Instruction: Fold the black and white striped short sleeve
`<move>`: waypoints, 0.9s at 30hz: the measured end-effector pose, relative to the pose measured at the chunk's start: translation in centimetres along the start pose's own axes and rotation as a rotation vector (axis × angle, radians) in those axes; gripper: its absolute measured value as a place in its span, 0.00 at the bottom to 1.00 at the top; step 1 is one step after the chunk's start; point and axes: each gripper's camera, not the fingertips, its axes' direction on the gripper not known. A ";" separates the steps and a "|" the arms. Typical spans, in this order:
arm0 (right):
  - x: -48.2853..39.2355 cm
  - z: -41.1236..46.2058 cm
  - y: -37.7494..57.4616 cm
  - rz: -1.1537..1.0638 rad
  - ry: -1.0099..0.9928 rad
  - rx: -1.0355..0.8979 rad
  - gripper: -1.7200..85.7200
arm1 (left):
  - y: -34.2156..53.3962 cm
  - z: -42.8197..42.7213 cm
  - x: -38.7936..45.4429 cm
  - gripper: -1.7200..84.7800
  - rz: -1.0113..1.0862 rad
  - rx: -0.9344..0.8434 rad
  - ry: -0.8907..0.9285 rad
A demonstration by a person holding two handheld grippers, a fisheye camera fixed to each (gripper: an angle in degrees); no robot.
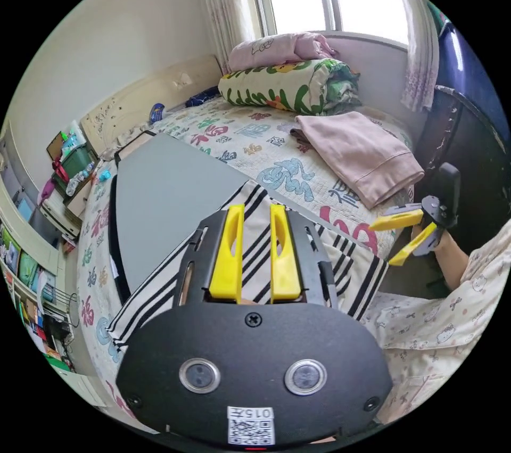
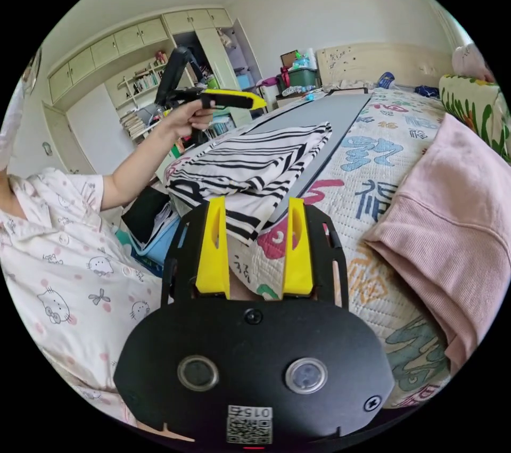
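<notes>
The folded black and white striped short sleeve shirt [image 2: 250,168] lies on the grey board's [image 2: 324,115] near end, overhanging the bed's [image 2: 372,197] edge. The left gripper [image 1: 254,219] hovers above it, jaws slightly apart; the right gripper [image 2: 254,213], jaws spread, holds nothing just off its hanging corner.

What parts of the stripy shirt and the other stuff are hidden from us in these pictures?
- Striped shirt, left gripper view: its near middle is hidden behind the left gripper and its black body.
- Striped shirt, right gripper view: the near corner sits behind the right gripper.
- Pink garment, right gripper view: cut off by the picture's edge.
- Shelf items, right gripper view: too small to tell.
</notes>
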 end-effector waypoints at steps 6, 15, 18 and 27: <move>1.5 2.2 5.1 -0.109 0.192 -0.085 0.18 | -9.3 14.9 -0.5 0.17 -0.054 -0.145 0.022; 2.8 4.7 13.2 -0.327 0.408 -0.082 0.09 | -13.4 29.7 0.7 0.14 -0.138 -0.266 0.025; 5.6 4.5 14.7 -0.268 0.340 -0.030 0.04 | -12.4 31.6 1.5 0.09 -0.155 -0.261 0.015; 15.0 -1.0 18.4 -0.086 0.431 0.172 0.02 | -11.6 34.4 3.3 0.03 -0.289 -0.145 0.088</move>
